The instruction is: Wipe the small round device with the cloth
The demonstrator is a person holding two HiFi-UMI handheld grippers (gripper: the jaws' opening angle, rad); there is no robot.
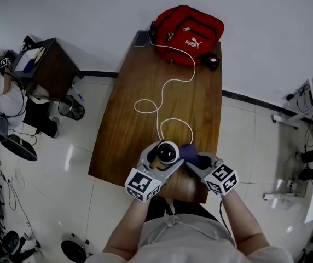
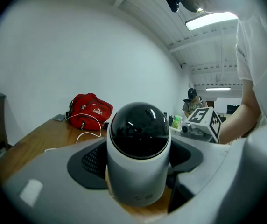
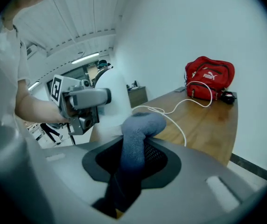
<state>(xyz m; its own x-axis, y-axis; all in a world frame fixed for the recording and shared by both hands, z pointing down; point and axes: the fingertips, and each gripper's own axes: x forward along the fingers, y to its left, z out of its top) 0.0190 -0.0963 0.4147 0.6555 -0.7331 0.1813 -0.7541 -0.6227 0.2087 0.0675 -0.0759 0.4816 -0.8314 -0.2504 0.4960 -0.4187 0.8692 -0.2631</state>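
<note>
The small round device (image 1: 167, 152) is a white body with a glossy black dome, standing near the front edge of the wooden table (image 1: 129, 114). My left gripper (image 1: 162, 155) is shut on it; in the left gripper view the device (image 2: 138, 157) fills the space between the jaws. My right gripper (image 1: 196, 164) is shut on a blue-grey cloth (image 1: 189, 152) that lies right beside the device. In the right gripper view the cloth (image 3: 136, 143) sticks up from between the jaws, its bunched end pressed against the white device (image 3: 110, 111).
A white cable (image 1: 162, 100) runs from the device across the table to a red bag (image 1: 188, 33) at the far end. A phone (image 1: 141, 38) lies next to the bag. A dark side table (image 1: 47, 67) stands on the floor at the left.
</note>
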